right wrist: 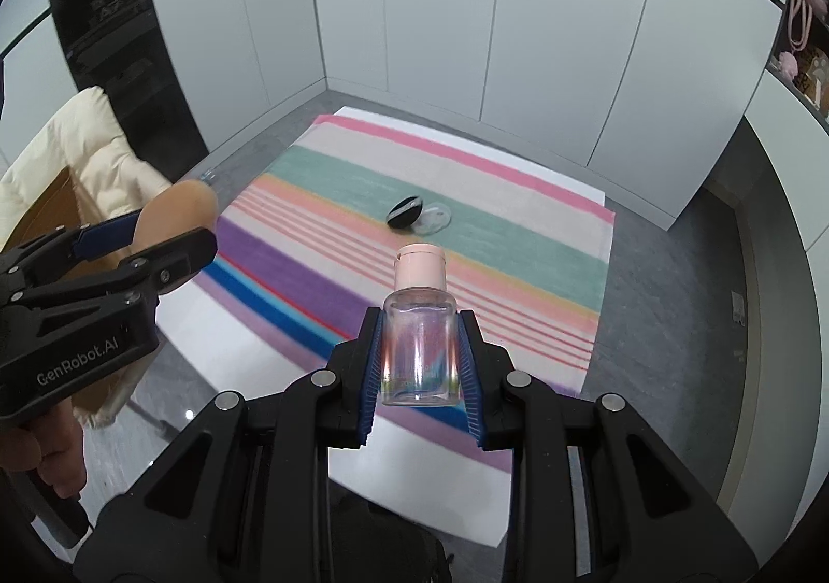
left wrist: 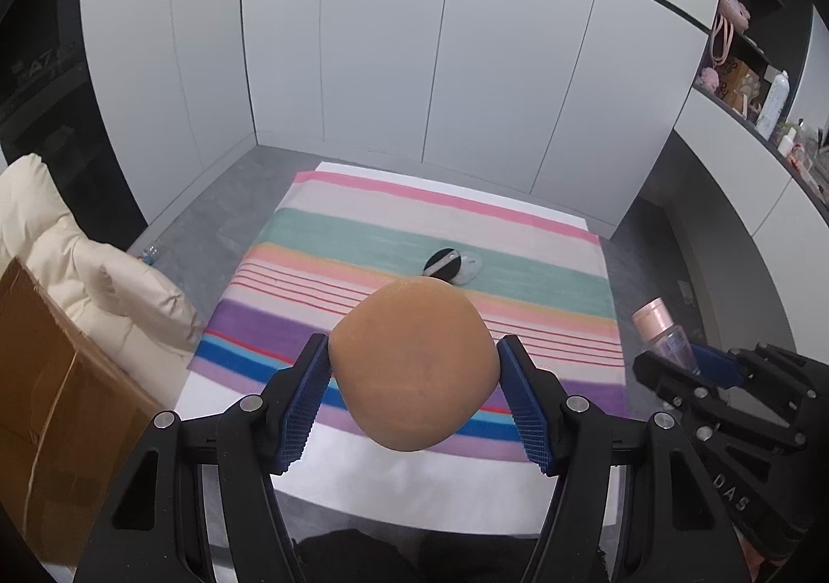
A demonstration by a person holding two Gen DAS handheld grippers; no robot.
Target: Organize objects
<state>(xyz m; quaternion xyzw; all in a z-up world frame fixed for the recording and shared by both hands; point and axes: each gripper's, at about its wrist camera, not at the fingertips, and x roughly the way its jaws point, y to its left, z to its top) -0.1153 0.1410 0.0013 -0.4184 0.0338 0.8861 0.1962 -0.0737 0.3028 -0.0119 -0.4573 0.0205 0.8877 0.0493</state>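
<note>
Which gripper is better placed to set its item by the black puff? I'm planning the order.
Right, marginally. The right gripper holds the clear bottle over the striped cloth, facing the black puff; the left gripper with its tan sponge sits farther aside.

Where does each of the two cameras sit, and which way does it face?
Left wrist: on the left gripper, looking along its fingers clamped on a tan sponge; the right gripper shows at right.
Right wrist: on the right gripper, holding a clear bottle; the left gripper and the person's hand show at left.
Shared: the striped cloth and the black compact lying on it.
</note>
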